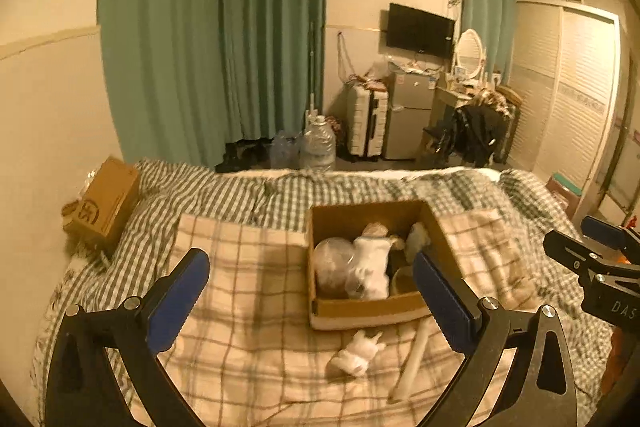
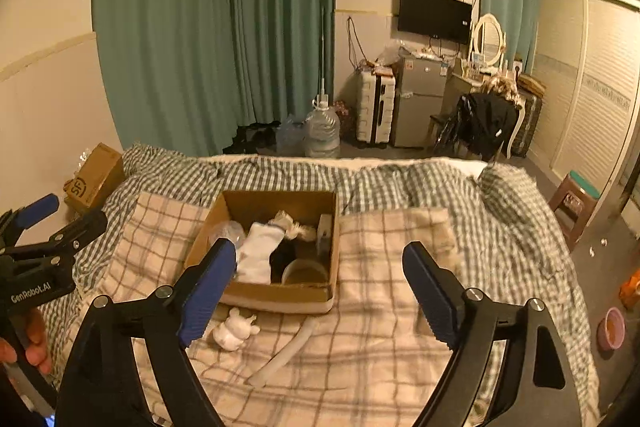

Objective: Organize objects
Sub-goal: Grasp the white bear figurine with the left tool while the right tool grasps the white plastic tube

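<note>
An open cardboard box (image 1: 360, 309) (image 2: 280, 295) sits on the plaid blanket on the bed. It holds a white sock (image 1: 372, 259) (image 2: 260, 253), a clear plastic bag (image 1: 334, 259), a round container (image 2: 304, 273) and other small items. A small white plush toy (image 1: 358, 353) (image 2: 234, 331) and a white tube (image 1: 412, 363) (image 2: 284, 355) lie on the blanket just in front of the box. My left gripper (image 1: 312, 271) is open and empty above the blanket, left of the box front. My right gripper (image 2: 320, 263) is open and empty, over the box's near right corner.
A closed cardboard box (image 1: 106, 203) (image 2: 94, 177) lies at the bed's far left by the wall. Beyond the bed stand water bottles (image 2: 322, 131), a suitcase (image 2: 374, 111), a small fridge (image 2: 420, 99) and a chair with clothes (image 2: 484, 123). A stool (image 2: 574, 203) stands right of the bed.
</note>
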### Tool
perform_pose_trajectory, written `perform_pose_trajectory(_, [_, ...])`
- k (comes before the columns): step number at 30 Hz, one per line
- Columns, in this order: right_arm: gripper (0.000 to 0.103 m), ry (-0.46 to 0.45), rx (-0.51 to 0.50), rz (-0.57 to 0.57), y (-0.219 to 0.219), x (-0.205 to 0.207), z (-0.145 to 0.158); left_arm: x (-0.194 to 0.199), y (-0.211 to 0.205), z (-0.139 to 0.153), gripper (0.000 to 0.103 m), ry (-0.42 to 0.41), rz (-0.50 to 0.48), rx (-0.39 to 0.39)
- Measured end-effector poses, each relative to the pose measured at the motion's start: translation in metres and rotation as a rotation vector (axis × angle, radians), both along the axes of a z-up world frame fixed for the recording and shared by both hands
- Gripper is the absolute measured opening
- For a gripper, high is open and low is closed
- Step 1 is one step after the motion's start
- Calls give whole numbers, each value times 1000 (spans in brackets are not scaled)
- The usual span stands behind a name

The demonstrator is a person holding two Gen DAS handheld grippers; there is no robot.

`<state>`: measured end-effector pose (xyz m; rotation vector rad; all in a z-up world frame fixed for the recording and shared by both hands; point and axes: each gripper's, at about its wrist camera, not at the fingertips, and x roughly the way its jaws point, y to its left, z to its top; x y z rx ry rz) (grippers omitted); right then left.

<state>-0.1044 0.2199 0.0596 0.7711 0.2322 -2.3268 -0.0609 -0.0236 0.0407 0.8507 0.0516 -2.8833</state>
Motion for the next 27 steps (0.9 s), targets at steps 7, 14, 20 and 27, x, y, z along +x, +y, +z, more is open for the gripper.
perform_pose_trajectory(7, [86,-83,88,3,-23,-4,-70,-12,-8,-72,103,-117,30,20])
perform_pose_trajectory(14, [86,-171,156,-31,-35,-21,-136,-32,0,-140,103,-248,12,2])
perform_pose_trajectory(20, [81,-254,217,-40,-42,-36,-189,-55,14,-197,103,-403,-43,27])
perform_pose_trajectory(27, [72,-335,268,-36,-50,-44,-228,-74,38,-228,89,-502,-143,16])
